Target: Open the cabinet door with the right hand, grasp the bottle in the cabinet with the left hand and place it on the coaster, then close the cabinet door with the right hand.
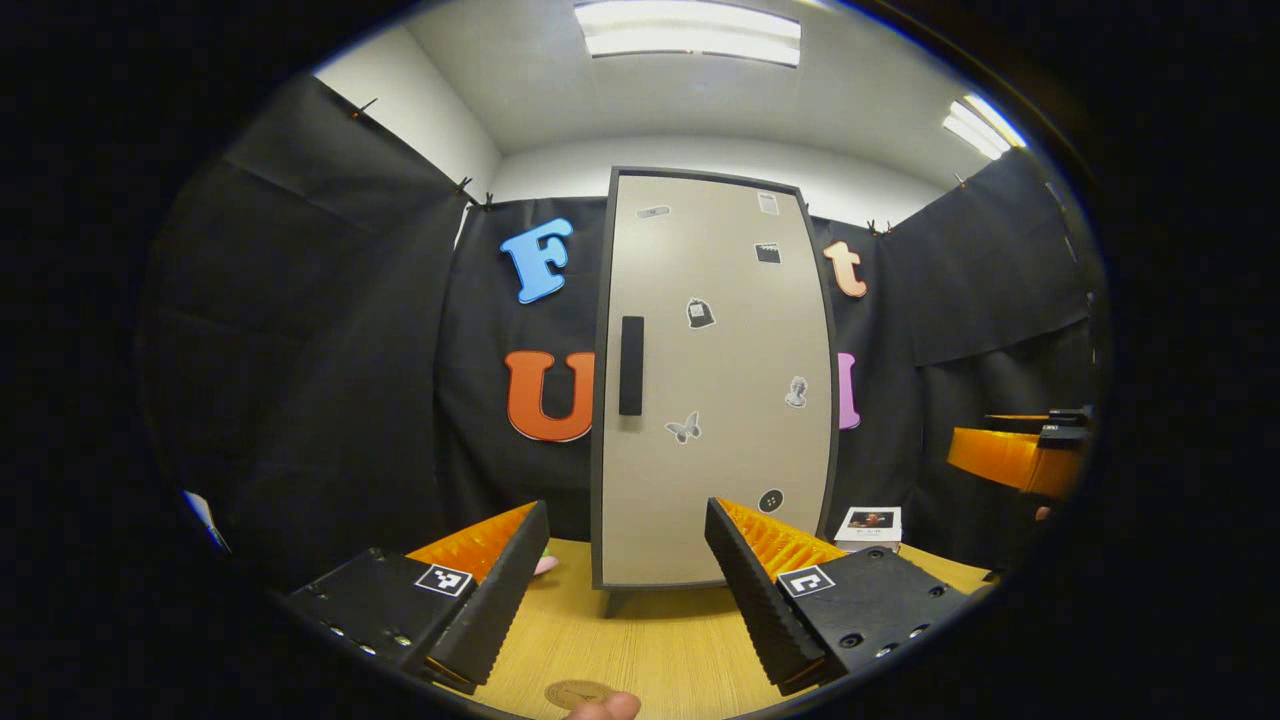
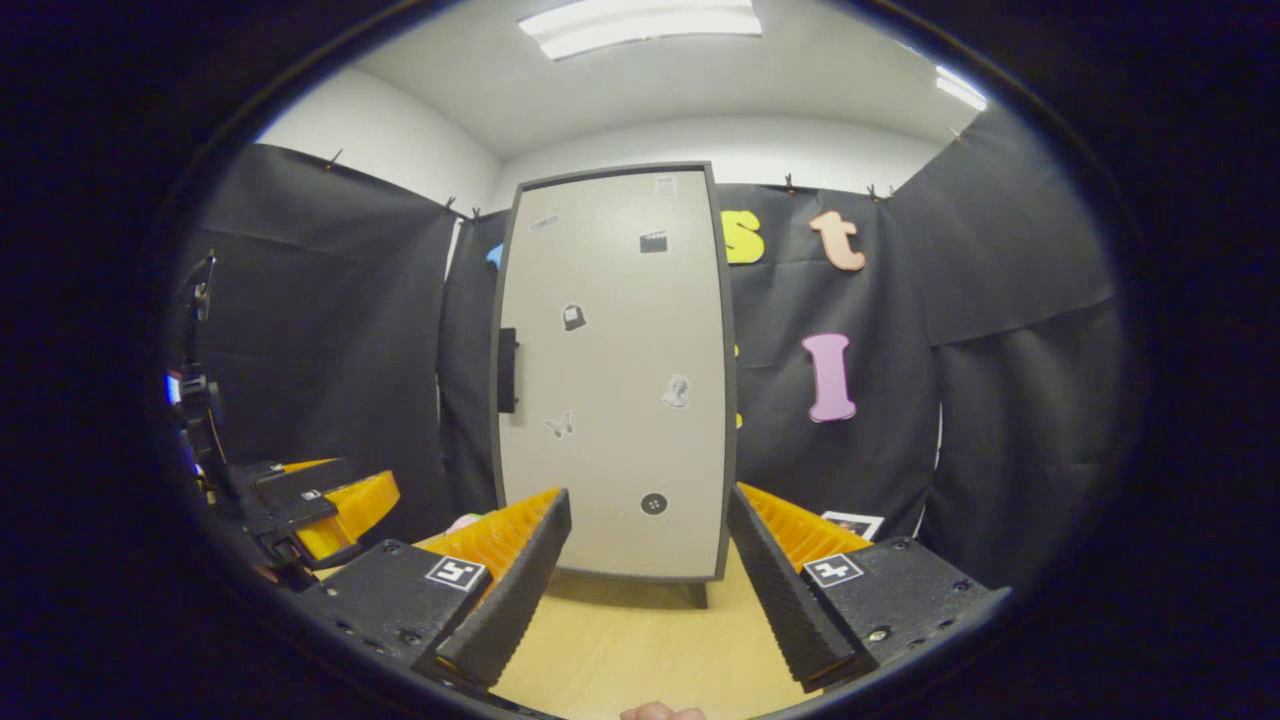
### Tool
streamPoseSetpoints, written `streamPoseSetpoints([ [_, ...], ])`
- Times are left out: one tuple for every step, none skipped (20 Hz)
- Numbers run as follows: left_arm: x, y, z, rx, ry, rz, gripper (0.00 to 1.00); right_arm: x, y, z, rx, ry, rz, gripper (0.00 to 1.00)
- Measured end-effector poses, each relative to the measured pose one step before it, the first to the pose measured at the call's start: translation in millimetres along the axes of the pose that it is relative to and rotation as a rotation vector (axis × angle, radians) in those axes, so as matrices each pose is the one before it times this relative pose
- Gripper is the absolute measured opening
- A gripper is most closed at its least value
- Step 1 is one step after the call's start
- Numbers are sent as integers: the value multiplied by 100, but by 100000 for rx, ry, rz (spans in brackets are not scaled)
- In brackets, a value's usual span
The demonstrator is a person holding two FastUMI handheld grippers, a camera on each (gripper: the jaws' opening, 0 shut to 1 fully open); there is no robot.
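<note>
The cabinet door [image 2: 612, 370] is closed and stands on the bench [image 2: 620, 640] straight ahead of the right gripper [image 2: 648, 570], at twelve o'clock. Its dark upright handle [image 2: 507, 370] lies toward eleven o'clock, on the door's left edge. Both the right gripper and the left gripper [image 1: 625, 580] are released, holding nothing. The door is pale, with small stickers

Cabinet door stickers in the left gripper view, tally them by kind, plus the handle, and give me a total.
Stickers on the cabinet door: 7
Handle: 1
Total: 8
</note>
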State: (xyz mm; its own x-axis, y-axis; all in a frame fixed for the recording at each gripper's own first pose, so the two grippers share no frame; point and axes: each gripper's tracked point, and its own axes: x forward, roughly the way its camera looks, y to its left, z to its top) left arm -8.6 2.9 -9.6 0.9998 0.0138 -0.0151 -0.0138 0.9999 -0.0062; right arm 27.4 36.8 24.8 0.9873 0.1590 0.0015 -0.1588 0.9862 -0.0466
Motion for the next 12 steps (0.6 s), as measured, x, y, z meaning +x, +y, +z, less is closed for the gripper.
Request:
streamPoseSetpoints([
  [-328,-104,-335,-1076,1038,-375,95,552,135,344,64,432,1532,98],
  [-259,-149,-141,-695,279,-317,95,611,216,361,319,322,2082,100],
  [-163,-33,24,-15,-39,141,95,755,310,546,4,123,2149,100],
  [-196,124,-52,437,84,244,95,934,161,667,-672,-4,1823,100],
  [-61,57,-139,710,249,203,95,1008,245,531,-1587,159,1837,100],
  [-206,205,-50,675,125,316,95,1070,305,474,-1993,162,1732,100],
  [-179,97,-62,323,117,387,95,1058,482,689,-1913,-418,1986,100],
  [-230,132,52,-49,124,389,95,1130,620,501,-1558,-400,2155,100],
  [-114,74,-5,-282,-76,539,95,1257,701,648,-1002,-553,2022,97],
  [-165,171,87,-356,-123,531,95,1286,978,529,-526,-210,2564,98],
  [-250,185,26,-134,-201,476,95,1478,983,496,-404,37,3070,97],
  [-204,285,70,171,9,713,95,1440,909,309,-346,-115,2667,100],
])
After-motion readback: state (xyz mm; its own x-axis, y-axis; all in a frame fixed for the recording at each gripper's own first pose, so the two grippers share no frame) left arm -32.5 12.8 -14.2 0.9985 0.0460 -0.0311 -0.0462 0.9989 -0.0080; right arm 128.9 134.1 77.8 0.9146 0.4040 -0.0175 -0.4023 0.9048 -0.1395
